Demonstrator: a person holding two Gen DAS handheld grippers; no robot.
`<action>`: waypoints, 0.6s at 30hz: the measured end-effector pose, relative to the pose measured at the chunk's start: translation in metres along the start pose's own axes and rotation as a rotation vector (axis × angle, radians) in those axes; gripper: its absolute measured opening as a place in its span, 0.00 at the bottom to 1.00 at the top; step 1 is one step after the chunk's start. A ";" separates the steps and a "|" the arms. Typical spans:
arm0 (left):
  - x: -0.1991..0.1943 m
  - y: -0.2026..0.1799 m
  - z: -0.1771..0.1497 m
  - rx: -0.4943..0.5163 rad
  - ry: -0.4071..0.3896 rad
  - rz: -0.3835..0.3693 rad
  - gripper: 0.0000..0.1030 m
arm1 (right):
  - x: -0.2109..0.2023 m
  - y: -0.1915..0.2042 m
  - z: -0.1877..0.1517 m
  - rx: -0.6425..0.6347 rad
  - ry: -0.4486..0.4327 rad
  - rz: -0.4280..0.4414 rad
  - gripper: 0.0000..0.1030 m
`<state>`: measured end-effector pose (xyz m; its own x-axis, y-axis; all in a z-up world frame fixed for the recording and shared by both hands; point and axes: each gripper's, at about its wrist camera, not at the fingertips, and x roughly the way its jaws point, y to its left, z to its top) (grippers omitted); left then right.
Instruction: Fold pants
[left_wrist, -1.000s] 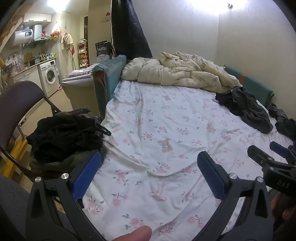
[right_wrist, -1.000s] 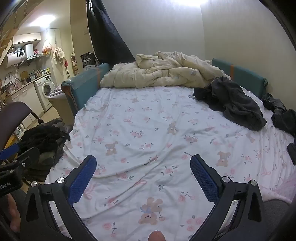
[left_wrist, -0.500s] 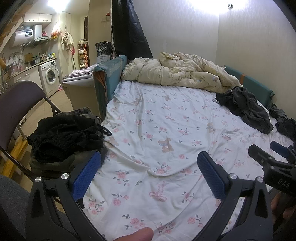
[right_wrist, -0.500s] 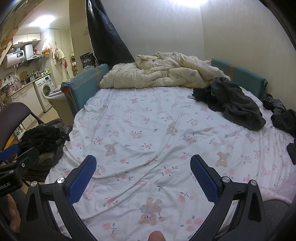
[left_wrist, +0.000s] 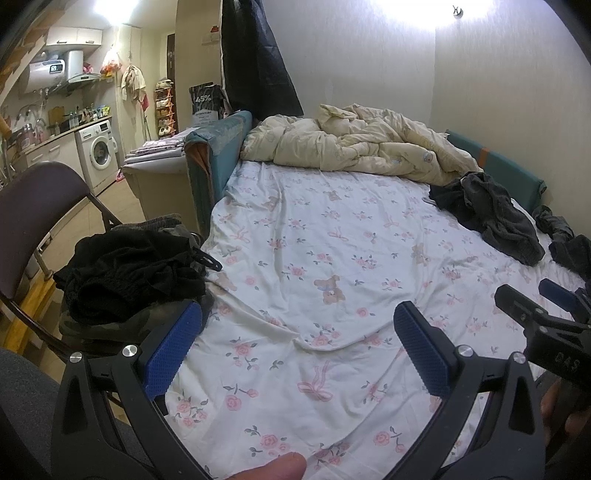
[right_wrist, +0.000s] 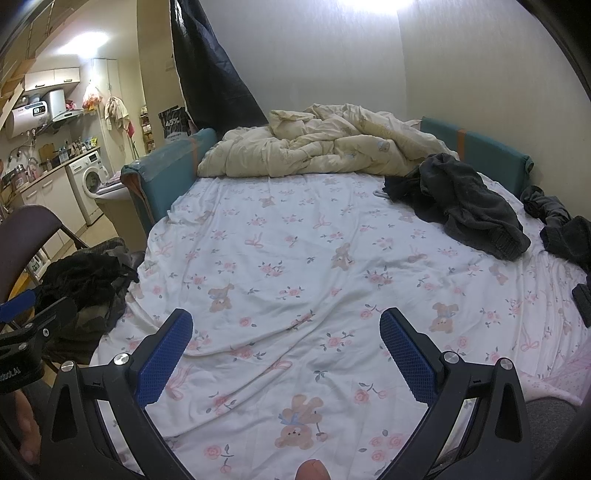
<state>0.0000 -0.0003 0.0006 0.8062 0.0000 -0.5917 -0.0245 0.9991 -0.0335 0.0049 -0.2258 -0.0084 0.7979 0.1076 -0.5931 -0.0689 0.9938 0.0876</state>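
- We see a bed with a white floral sheet (right_wrist: 295, 258), edged by teal padded boards (right_wrist: 491, 155).
- A crumpled cream duvet (right_wrist: 325, 147) lies at its far end, below plain pale walls (right_wrist: 332, 55).
- At left we see a white front-loading washing machine (left_wrist: 98, 155) and a dark folding chair (left_wrist: 33, 206).

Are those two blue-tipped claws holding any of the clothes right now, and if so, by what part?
Nothing is held. The left gripper and the right gripper both stand open over the floral bedsheet, with only sheet showing between their fingers.

Both wrist views low at bed's (left_wrist: 332, 258) foot, facing headward, sharing floral sheet (right_wrist: 295, 258)
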 end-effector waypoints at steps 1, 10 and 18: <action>0.000 0.000 0.001 0.000 0.000 -0.001 1.00 | 0.000 0.000 0.000 0.001 0.000 0.000 1.00; 0.001 0.000 0.003 0.000 0.001 -0.004 1.00 | 0.002 0.003 -0.002 0.002 -0.001 0.001 1.00; 0.001 -0.004 0.002 -0.007 0.006 -0.010 1.00 | 0.000 -0.005 0.003 0.002 0.001 -0.002 1.00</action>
<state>0.0021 -0.0039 0.0020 0.8030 -0.0107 -0.5959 -0.0200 0.9988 -0.0449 0.0073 -0.2308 -0.0063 0.7973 0.1054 -0.5943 -0.0656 0.9939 0.0882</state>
